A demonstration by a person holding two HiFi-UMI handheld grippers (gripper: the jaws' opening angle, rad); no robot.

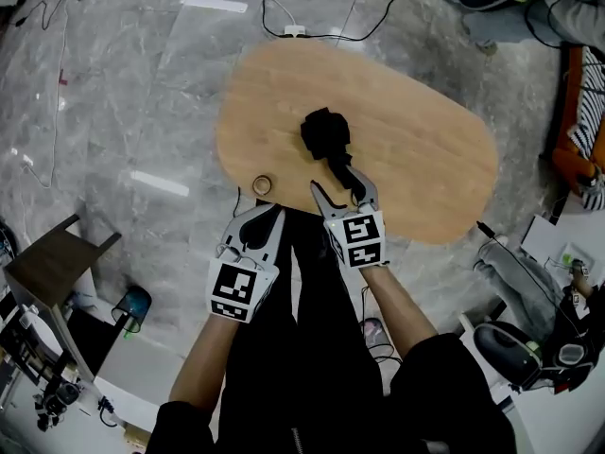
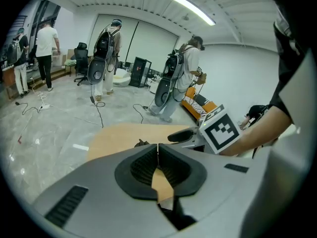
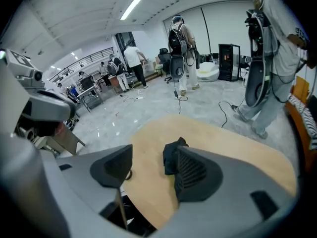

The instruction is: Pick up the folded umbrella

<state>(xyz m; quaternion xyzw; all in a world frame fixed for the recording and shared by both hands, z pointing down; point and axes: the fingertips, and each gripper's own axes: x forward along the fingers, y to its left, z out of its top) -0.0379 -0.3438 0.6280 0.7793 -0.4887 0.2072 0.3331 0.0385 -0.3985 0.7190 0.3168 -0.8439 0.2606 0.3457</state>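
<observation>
A pale oval wooden table (image 1: 425,159) fills the centre of the head view. A black folded umbrella (image 1: 326,138) lies mid-table with bare wood all round it. A small round ring (image 1: 262,185) sits at the table's lower-left edge. The right gripper (image 1: 342,193) holds nothing, its jaws spread wide either side of the umbrella's lower end. The left gripper (image 1: 255,218), jaws together and empty, hangs at the table's lower edge.

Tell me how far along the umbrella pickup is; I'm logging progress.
Nothing is done yet: the folded umbrella lies on the table. In hand: the right gripper, jaws open, is at its near end without gripping. The left gripper is shut and empty. Left: close on the umbrella and lift it.
</observation>
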